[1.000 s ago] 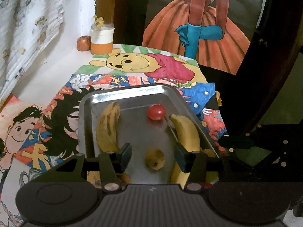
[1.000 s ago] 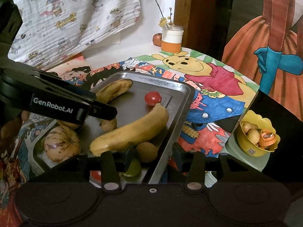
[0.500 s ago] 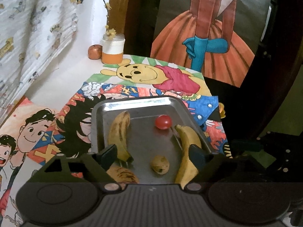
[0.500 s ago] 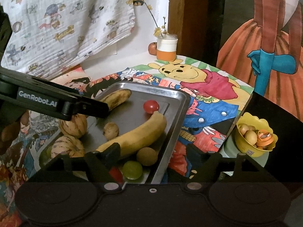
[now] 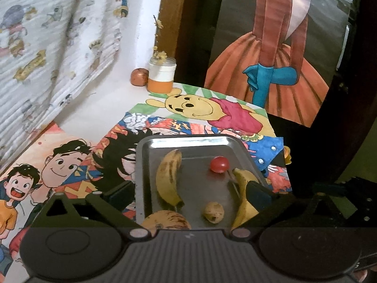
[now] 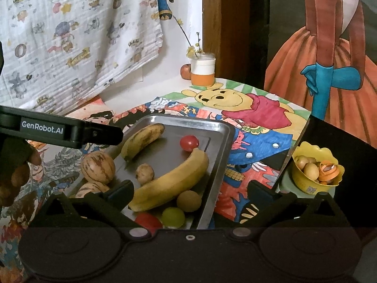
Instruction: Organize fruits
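Cartoon-papered table [image 6: 259, 118] bearing one steel tray [image 6: 221, 139]: two bananas [image 6: 174, 179], one tomato [image 6: 189, 142], two striped melons [image 6: 98, 167] partly hidden. Left gripper [image 5: 188, 193] and right gripper [image 6: 188, 193] both spread wide, holding nothing.

Left view: striped melon [image 5: 166, 219] half hidden behind tongs body. Right view: red fruit [image 6: 147, 220] at the metal tray's [image 6: 219, 151] near end likewise cut off.

White wall [image 6: 181, 11], hanging printed cloth [image 6: 77, 30], wooden post [image 6: 223, 23].
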Demonstrator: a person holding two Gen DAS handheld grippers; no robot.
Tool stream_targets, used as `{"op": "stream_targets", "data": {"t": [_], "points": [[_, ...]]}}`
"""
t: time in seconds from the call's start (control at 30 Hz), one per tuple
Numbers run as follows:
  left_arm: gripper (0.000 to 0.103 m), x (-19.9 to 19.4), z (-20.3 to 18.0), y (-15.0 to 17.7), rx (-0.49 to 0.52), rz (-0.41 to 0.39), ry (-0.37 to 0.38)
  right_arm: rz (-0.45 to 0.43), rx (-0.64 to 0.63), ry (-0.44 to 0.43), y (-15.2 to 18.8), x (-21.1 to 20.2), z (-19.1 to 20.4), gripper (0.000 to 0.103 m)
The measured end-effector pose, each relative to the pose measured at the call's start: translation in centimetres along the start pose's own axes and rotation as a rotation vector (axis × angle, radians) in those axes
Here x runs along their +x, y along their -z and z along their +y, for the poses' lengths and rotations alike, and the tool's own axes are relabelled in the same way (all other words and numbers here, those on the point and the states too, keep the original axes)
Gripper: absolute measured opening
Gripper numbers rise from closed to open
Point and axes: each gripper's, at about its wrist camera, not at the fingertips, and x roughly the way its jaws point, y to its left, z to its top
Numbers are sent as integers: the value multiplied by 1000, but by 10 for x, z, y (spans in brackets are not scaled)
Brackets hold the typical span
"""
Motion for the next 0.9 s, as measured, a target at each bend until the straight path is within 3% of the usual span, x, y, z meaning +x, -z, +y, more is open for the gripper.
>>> {"op": "stream_targets", "data": {"t": [0.9], "points": [[103,-51,27,29,-79,-113,-81,-102,151,105,17,-30,23,102]]}}
